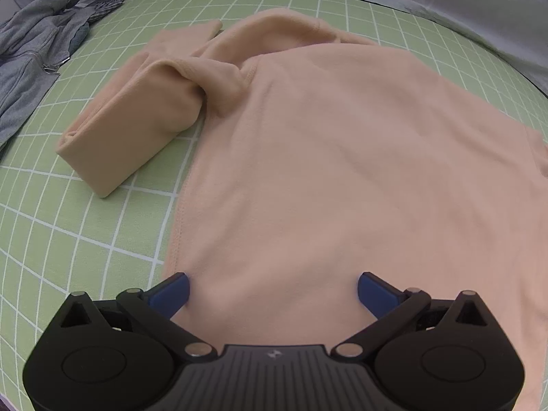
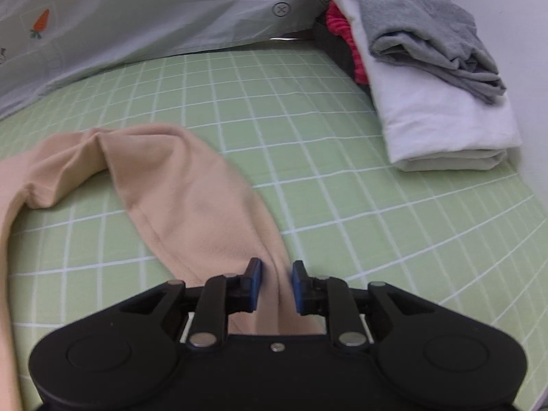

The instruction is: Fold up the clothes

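The sleeve-folding step is in hand: the right gripper [image 2: 276, 284] pinches the far sleeve [image 2: 191, 198] of the peach sweatshirt [image 1: 325, 171], the cloth bunched between its nearly closed pads. The left gripper [image 1: 273, 291] is spread wide over the hem directly ahead of it, holding nothing. Next, the right likely carries the sleeve across onto the body.

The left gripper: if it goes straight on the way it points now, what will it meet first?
Most likely the peach shirt. The left gripper has its jaws wide open right over the shirt's body, with cloth filling the space ahead. Whether the fingertips already touch it is unclear.
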### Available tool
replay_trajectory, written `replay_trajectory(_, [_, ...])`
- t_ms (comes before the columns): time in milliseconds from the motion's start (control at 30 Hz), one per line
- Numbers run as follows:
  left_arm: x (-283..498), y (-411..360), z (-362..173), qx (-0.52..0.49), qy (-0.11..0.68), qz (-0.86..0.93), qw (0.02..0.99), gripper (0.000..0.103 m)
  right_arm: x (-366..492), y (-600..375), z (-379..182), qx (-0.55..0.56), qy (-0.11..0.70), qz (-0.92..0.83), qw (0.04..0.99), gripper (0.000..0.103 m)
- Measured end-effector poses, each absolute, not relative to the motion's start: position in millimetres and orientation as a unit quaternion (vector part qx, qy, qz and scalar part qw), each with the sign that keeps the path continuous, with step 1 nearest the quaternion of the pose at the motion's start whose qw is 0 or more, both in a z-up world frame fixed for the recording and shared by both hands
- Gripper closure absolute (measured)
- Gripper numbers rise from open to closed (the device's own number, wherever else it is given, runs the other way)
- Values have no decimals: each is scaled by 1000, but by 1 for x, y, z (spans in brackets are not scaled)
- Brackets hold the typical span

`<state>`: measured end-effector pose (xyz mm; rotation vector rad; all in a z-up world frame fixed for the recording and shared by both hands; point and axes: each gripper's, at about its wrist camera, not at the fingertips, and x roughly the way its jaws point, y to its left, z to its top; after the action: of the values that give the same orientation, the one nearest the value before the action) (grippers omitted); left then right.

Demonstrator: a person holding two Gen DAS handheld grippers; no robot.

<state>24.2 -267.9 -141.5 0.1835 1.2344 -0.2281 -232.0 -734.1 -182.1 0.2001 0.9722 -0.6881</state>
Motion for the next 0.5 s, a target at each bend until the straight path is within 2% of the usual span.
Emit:
replay_trajectory(367, [25, -270, -145, 84, 568, -107, 812, 0, -244, -804, -185, 110, 454, -418, 779, 82])
replay_trajectory(433, [26, -269, -145, 84, 570, -106, 810, 0, -239, -803, -183, 115, 455, -428, 773, 76])
replay_trajectory(500, [28, -268, -144, 84, 575, -107, 806, 0, -234, -794, -180, 113, 450, -434, 772, 55])
